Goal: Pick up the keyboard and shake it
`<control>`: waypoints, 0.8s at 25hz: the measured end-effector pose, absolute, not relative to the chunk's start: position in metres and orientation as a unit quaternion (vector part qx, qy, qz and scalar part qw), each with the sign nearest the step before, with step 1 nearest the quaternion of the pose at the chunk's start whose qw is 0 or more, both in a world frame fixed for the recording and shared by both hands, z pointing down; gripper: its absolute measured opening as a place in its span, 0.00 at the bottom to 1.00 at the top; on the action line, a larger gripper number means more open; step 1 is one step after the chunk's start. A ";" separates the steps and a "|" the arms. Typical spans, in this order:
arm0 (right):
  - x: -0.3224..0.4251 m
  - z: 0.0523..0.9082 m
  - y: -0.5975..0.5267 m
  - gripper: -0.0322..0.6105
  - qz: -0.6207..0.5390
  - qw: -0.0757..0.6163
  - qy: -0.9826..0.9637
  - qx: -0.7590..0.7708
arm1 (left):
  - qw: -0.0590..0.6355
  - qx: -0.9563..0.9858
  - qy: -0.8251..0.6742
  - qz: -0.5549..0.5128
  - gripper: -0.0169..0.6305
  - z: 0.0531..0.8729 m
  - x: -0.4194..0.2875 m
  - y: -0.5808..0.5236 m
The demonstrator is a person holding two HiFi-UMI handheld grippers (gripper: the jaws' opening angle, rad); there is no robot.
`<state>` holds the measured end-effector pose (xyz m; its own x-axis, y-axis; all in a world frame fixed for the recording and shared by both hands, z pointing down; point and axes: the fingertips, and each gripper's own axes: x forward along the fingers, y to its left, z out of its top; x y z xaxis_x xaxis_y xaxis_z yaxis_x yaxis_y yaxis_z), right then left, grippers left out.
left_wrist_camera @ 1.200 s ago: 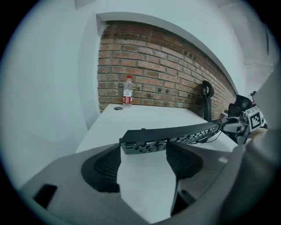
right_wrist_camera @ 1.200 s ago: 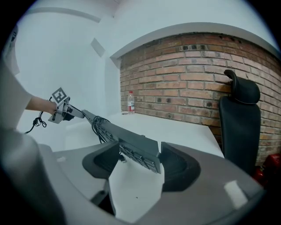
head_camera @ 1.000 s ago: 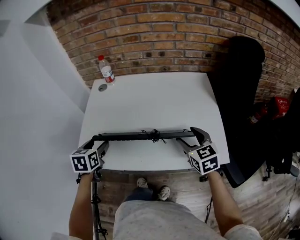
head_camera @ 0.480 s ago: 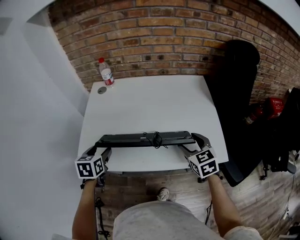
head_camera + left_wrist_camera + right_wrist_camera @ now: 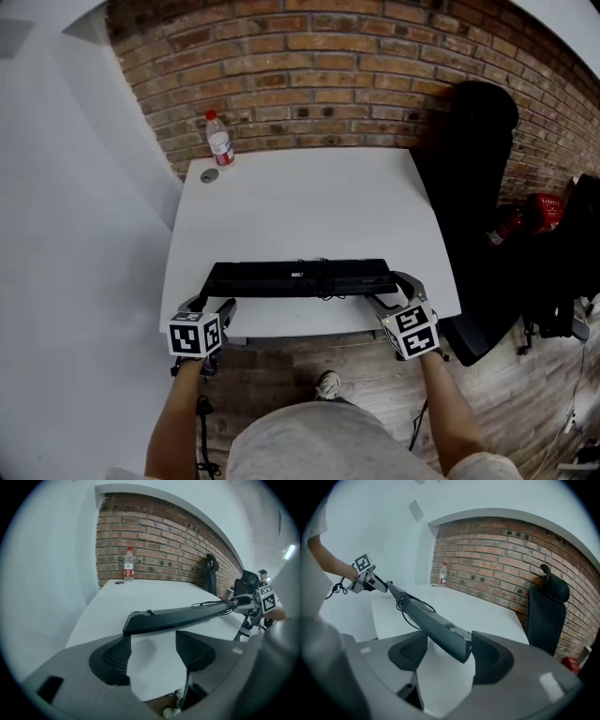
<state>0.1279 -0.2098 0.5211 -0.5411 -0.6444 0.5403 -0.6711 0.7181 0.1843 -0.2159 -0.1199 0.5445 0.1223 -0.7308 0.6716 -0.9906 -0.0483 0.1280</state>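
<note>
Black keyboard (image 5: 298, 278) lies with its long axis left to right along the near edge of the white table (image 5: 309, 202), its right end between the released, spread jaws of the right tool (image 5: 394, 292), its left end just beyond the tips of the equally released left tool (image 5: 211, 307)

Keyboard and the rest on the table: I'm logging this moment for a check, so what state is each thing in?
keyboard: at the table's near edge, cable wound round its middle.
left gripper: jaws apart, keyboard's end just beyond them, not between.
right gripper: jaws apart, keyboard's other end between them, a gap on one side.
bottle: upright, cap on, far left corner.
</note>
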 end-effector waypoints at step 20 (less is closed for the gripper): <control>0.133 0.545 -0.196 0.52 -0.015 0.358 -0.851 0.384 | 0.322 0.686 -0.590 0.279 0.48 0.576 -0.216 -0.101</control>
